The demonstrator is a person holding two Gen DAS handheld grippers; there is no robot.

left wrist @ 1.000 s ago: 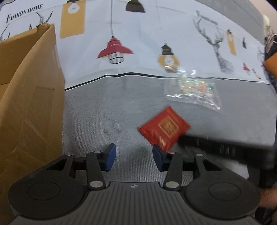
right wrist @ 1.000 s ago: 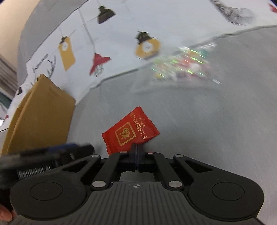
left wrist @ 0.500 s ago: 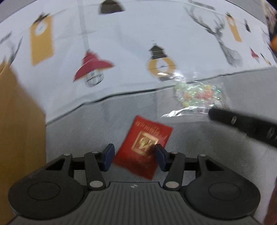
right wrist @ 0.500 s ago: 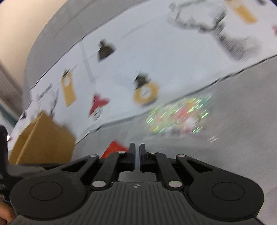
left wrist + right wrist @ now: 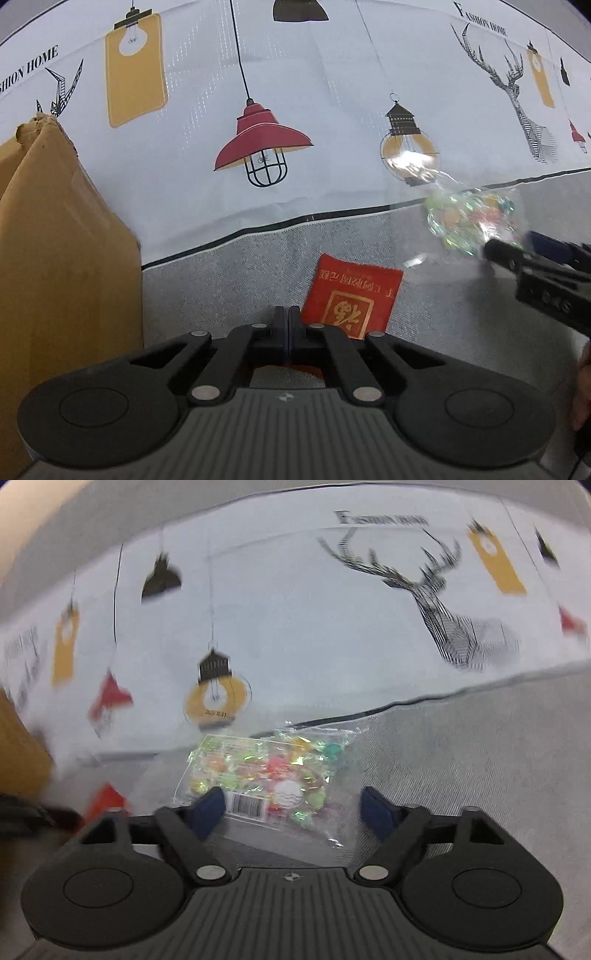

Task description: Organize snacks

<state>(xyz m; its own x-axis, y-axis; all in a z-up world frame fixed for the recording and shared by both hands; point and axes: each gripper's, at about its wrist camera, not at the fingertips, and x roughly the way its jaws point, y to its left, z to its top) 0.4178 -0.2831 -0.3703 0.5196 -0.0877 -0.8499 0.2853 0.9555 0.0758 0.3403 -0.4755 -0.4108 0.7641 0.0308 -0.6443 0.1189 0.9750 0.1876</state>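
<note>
A red snack packet (image 5: 354, 295) with gold characters lies on the grey cloth. My left gripper (image 5: 287, 317) is shut on the packet's near left edge. A clear bag of coloured candies (image 5: 269, 775) lies further right; it also shows in the left wrist view (image 5: 469, 218). My right gripper (image 5: 293, 808) is open, its blue pads on either side of the candy bag's near end. The right gripper shows at the right of the left wrist view (image 5: 517, 254). The red packet shows blurred at the left of the right wrist view (image 5: 107, 797).
A brown cardboard box (image 5: 62, 258) stands at the left, close to my left gripper. The tablecloth (image 5: 295, 110) is white with printed lamps and a deer at the back, grey at the front.
My right gripper let go of the red packet, swung right to the candy bag and opened. My left gripper moved onto the red packet and shut on its edge.
</note>
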